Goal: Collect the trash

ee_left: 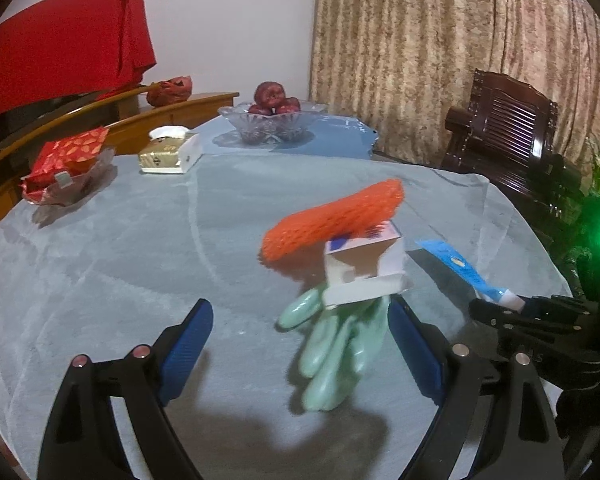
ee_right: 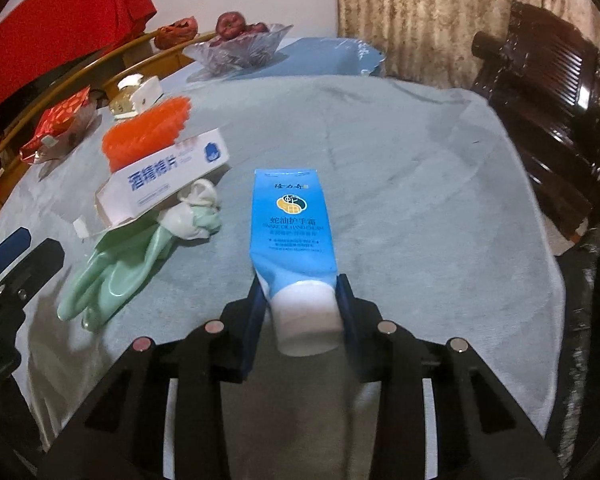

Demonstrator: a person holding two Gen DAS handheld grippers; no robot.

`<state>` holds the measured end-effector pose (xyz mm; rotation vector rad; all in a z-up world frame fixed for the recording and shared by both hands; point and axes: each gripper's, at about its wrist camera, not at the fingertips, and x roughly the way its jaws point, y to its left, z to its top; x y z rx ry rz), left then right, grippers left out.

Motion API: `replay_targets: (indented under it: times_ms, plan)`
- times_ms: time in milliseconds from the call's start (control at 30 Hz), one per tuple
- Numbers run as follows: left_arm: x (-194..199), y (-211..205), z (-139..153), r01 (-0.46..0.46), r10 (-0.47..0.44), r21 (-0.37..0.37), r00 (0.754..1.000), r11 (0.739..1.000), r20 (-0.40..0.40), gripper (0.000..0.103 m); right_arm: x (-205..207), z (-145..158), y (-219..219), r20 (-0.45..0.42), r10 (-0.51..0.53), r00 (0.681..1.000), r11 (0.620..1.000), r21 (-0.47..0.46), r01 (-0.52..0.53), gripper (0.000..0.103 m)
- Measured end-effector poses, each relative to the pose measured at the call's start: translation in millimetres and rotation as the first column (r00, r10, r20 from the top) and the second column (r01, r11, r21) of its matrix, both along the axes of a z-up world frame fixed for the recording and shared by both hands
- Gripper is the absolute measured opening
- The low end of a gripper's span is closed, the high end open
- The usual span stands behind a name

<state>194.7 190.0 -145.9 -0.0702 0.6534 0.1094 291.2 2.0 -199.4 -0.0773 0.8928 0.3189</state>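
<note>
Two tongs | right tongs (ee_right: 301,300) clamp blue tube (ee_right: 293,224) | left tongs (ee_left: 300,344) agape

A round bench (ee_left: 100,264) draped in pale grey-blue cloth fills a dim room, backed by a plain white wall (ee_left: 228,24) and heavy beige patterned curtains (ee_left: 440,52) — a dark carved wooden armchair (ee_left: 512,132) stands at the far right. Along the left runs a curved honey-coloured wooden rail (ee_left: 100,120) with red cloth (ee_left: 60,40) hanging above it; the overhead light throws soft shadows across the tablecloth.
</note>
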Motion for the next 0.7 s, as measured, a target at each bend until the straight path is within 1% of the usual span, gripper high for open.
replay_targets:
  times_ms: [200, 333, 433, 600, 700]
  plan:
    - [14.5, -15.7, 2.2, 0.027, -0.027, -0.023, 1.0, 0.999, 0.008, 0.087, 1.3, 1.9, -18.3, 0.006, -0.027, 1.0, 1.0, -0.001, 0.027, 0.034]
    - [23.8, -19.6, 0.1, 0.027, -0.027, -0.035, 1.0, 0.999, 0.006, 0.087, 0.2, 0.6, -25.0, 0.006, -0.033, 0.999, 0.999, -0.001, 0.033, 0.034]
    - [28.6, -20.8, -0.9, 0.027, -0.027, -0.059, 1.0, 0.998, 0.001, 0.086, 0.4, -2.7, -28.3, -0.001, -0.035, 0.999, 0.999, 0.001, 0.035, 0.034]
    - [42.9, -22.9, 2.9, 0.031, -0.031, -0.052, 1.0, 0.998, 0.005, 0.087, 3.7, -3.4, -29.3, -0.005, -0.04, 0.999, 0.999, 0.007, 0.04, 0.034]
    - [55.8, -22.0, 1.0, 0.028, -0.029, -0.056, 0.999, 0.998, -0.015, 0.087, 6.8, -1.8, -29.5, -0.001, -0.039, 0.999, 0.999, 0.011, 0.039, 0.034]
